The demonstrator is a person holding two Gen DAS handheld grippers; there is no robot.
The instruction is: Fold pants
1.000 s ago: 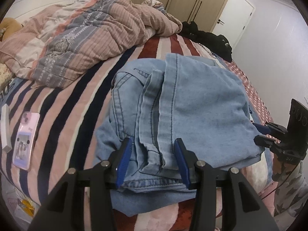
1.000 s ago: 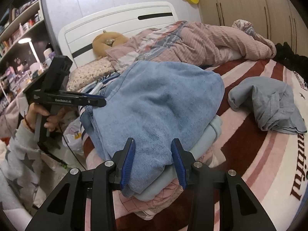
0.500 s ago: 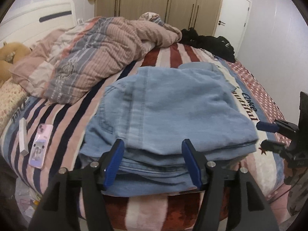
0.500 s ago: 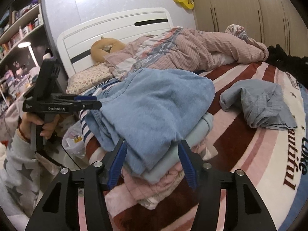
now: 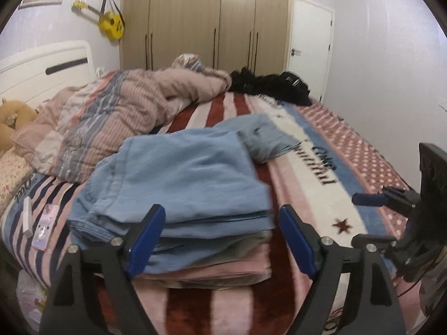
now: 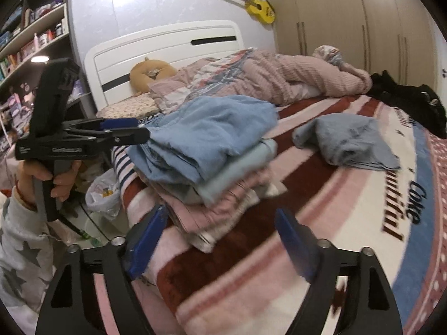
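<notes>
The folded light-blue pants point(image 5: 178, 184) point(image 6: 212, 131) lie on top of a stack of folded clothes point(image 6: 223, 195) near the corner of the bed. My left gripper point(image 5: 220, 223) point(image 6: 139, 129) hangs just short of the stack with its jaws opening. Its blue pads touch no cloth. My right gripper point(image 6: 220, 217) point(image 5: 363, 219) is drawn back from the stack's other side, its jaws opening too, with only the bed blanket between them. A hand point(image 6: 42, 173) in a star-print sleeve holds the left gripper.
A crumpled grey-blue garment point(image 6: 346, 142) point(image 5: 268, 136) lies on the striped blanket point(image 5: 307, 184) beyond the stack. A pink quilt point(image 5: 117, 122) and black clothes point(image 5: 273, 89) lie farther back. A phone point(image 5: 44, 226) is on the bed's left edge, a plastic bag point(image 6: 103, 192) on the floor.
Both grippers have let go of the folded pants, widened their jaws and pulled back from the stack. The pants now rest flat on top of it.
</notes>
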